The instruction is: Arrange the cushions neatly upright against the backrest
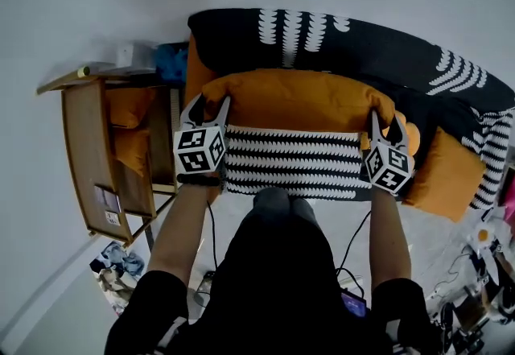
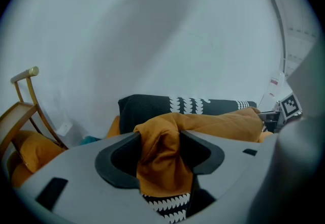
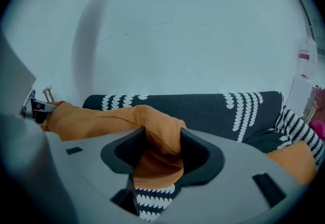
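A large cushion, orange (image 1: 298,100) on top with a black-and-white patterned face (image 1: 290,160), hangs lifted in front of the black sofa backrest (image 1: 362,43). My left gripper (image 1: 208,104) is shut on its left top corner. My right gripper (image 1: 386,121) is shut on its right top corner. In the left gripper view, bunched orange fabric (image 2: 162,157) fills the gap of the left gripper (image 2: 160,152). The right gripper (image 3: 158,152) pinches orange fabric (image 3: 157,136) the same way, with the backrest (image 3: 203,108) behind. A second orange cushion (image 1: 442,176) lies slumped on the seat at the right.
A wooden chair (image 1: 80,144) holding orange cushions (image 1: 129,108) stands left of the sofa. A striped black-and-white cushion (image 1: 492,148) sits at the sofa's far right. Cables (image 1: 354,245) and clutter (image 1: 483,265) lie on the floor near the person's legs. A white wall rises behind the sofa.
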The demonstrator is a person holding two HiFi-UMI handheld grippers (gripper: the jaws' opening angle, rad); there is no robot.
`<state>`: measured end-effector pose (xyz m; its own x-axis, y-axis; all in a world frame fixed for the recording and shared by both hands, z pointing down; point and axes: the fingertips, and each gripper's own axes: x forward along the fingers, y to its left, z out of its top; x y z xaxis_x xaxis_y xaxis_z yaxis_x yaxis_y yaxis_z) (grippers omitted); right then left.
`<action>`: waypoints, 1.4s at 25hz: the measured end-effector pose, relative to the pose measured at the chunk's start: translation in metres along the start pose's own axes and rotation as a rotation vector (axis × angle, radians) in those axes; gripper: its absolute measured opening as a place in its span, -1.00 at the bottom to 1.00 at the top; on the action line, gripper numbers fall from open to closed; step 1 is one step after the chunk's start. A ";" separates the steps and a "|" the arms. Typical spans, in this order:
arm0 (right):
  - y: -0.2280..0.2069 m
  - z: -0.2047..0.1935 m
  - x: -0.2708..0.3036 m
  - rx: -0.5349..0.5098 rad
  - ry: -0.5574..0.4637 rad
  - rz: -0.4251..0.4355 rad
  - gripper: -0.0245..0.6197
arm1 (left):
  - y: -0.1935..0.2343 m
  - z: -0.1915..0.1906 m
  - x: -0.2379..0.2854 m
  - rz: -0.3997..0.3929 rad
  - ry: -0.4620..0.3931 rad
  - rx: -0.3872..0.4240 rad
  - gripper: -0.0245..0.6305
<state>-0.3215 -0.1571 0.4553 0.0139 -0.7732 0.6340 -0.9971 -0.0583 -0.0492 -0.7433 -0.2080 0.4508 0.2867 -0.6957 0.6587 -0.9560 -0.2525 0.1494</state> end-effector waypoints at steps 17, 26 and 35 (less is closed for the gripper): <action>0.005 0.028 -0.031 0.028 -0.097 -0.059 0.08 | -0.010 0.037 -0.046 0.031 -0.113 0.147 -0.04; 0.014 0.020 -0.008 0.016 -0.091 -0.107 0.05 | -0.043 -0.029 -0.076 -0.062 -0.042 0.107 -0.04; 0.018 0.019 -0.014 0.039 -0.065 -0.066 0.08 | -0.109 -0.042 -0.033 -0.316 0.035 0.107 -0.19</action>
<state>-0.3387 -0.1596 0.4311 0.0854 -0.8063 0.5854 -0.9902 -0.1340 -0.0400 -0.6515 -0.1297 0.4439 0.5638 -0.5484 0.6175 -0.8076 -0.5226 0.2733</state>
